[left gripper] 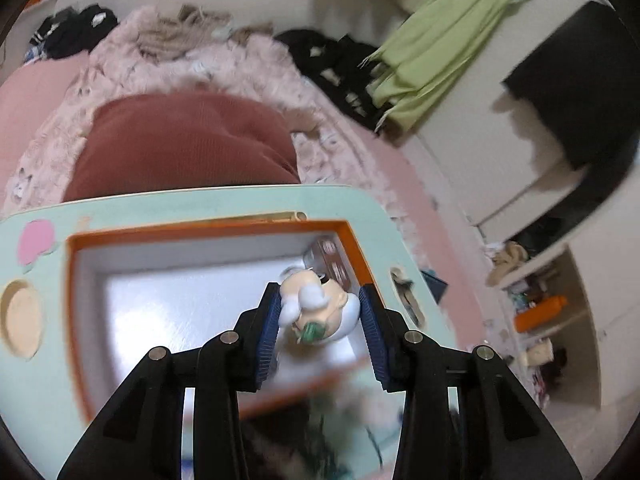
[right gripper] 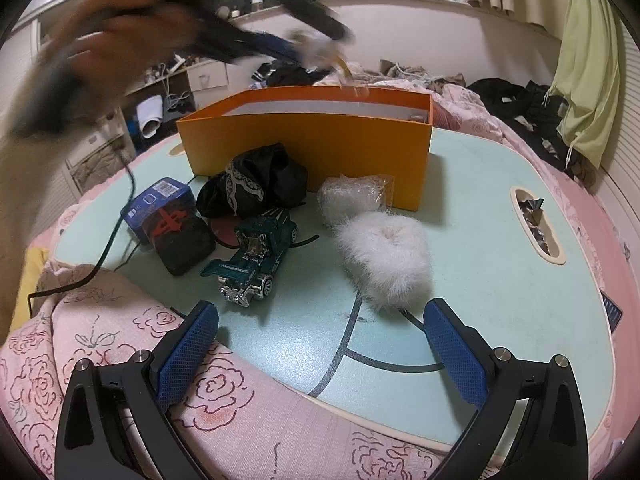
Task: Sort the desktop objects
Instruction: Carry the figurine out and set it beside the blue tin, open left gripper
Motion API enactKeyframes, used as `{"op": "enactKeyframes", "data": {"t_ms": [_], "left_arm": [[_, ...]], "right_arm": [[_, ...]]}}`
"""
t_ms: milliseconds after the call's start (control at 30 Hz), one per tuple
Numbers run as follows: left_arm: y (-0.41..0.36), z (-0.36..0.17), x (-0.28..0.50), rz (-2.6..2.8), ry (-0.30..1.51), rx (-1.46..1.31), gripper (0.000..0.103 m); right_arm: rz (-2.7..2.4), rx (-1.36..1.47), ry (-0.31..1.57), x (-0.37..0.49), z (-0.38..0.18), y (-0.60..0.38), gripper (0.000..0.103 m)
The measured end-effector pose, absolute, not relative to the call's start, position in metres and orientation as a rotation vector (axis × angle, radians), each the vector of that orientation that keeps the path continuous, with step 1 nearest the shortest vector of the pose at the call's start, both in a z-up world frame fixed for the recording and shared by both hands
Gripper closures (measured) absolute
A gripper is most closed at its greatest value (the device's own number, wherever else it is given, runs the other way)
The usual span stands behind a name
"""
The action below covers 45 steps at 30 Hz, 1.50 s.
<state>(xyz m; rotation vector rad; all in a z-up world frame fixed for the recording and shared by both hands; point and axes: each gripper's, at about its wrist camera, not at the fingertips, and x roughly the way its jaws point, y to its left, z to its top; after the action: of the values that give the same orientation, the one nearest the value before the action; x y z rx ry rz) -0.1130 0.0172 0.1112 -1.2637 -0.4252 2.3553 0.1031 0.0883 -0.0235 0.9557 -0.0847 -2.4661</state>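
Note:
My left gripper (left gripper: 320,304) is shut on a small figurine (left gripper: 316,306) with white puffs and a green tuft, held between its blue pads above the orange box (left gripper: 208,229). A small brown item (left gripper: 332,258) lies in the box's far right corner. In the right wrist view the left gripper (right gripper: 308,46) is a blur over the orange box (right gripper: 312,148), carried by a person's hand (right gripper: 100,40). My right gripper (right gripper: 320,344) stands open at the near table edge, nothing between its fingers. Ahead of it lie a white fluffy scrunchie (right gripper: 386,258), a teal toy truck (right gripper: 254,256) and a wrapped white puff (right gripper: 352,196).
On the mint-green table (right gripper: 480,208) also sit a black lace cloth (right gripper: 252,186), a blue box (right gripper: 160,200) and a dark block with a red mark (right gripper: 180,240). A black cable (right gripper: 116,236) trails off the left. A slot (right gripper: 536,220) is cut at the right. Pink bedding surrounds the table.

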Motion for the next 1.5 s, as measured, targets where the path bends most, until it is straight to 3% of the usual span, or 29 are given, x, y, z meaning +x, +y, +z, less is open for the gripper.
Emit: {"op": "enactKeyframes", "data": {"t_ms": [300,467,633,800,833,1000,1133,1233,1333,1400,1500], "left_arm": [[-0.034,0.065,-0.050,2.473,-0.320,-1.393,0.062],[-0.031,0.035,-0.054,2.466,-0.332,-1.459,0.063],[-0.011,0.019,-0.049,2.379,-0.224,-1.551,0.063],[-0.020,0.023,-0.054,2.379,-0.322,-1.558,0.062],[-0.022,0.026,-0.053,2.394,-0.341,-1.536,0.061],[-0.043,0.058,-0.022,2.494,-0.413,-1.296,0.034],[-0.062,0.067,0.011,2.624,-0.337,-1.251,0.028],[-0.065,0.057,0.033,2.604,-0.118,-1.368,0.028],[-0.068,0.040,0.054,2.577,0.000,-1.437,0.029],[-0.068,0.028,0.056,2.517,-0.025,-1.479,0.054],[-0.062,0.022,0.051,2.515,-0.051,-1.449,0.063]], "right_arm": [[-2.467,0.955,-0.083,0.104,-0.024,0.087,0.000],[-2.466,0.955,-0.083,0.104,-0.025,0.089,0.000],[-2.466,0.955,-0.083,0.103,-0.025,0.089,0.000],[-2.467,0.955,-0.083,0.103,-0.025,0.088,0.000],[-2.466,0.955,-0.084,0.103,-0.025,0.088,0.000],[-2.466,0.955,-0.084,0.103,-0.025,0.089,0.000],[-2.466,0.955,-0.084,0.103,-0.025,0.088,0.000],[-2.466,0.955,-0.083,0.103,-0.025,0.089,0.000],[-2.466,0.955,-0.083,0.103,-0.025,0.089,0.000],[-2.467,0.955,-0.081,0.103,-0.025,0.088,0.000],[-2.467,0.955,-0.081,0.104,-0.025,0.088,0.000]]}}
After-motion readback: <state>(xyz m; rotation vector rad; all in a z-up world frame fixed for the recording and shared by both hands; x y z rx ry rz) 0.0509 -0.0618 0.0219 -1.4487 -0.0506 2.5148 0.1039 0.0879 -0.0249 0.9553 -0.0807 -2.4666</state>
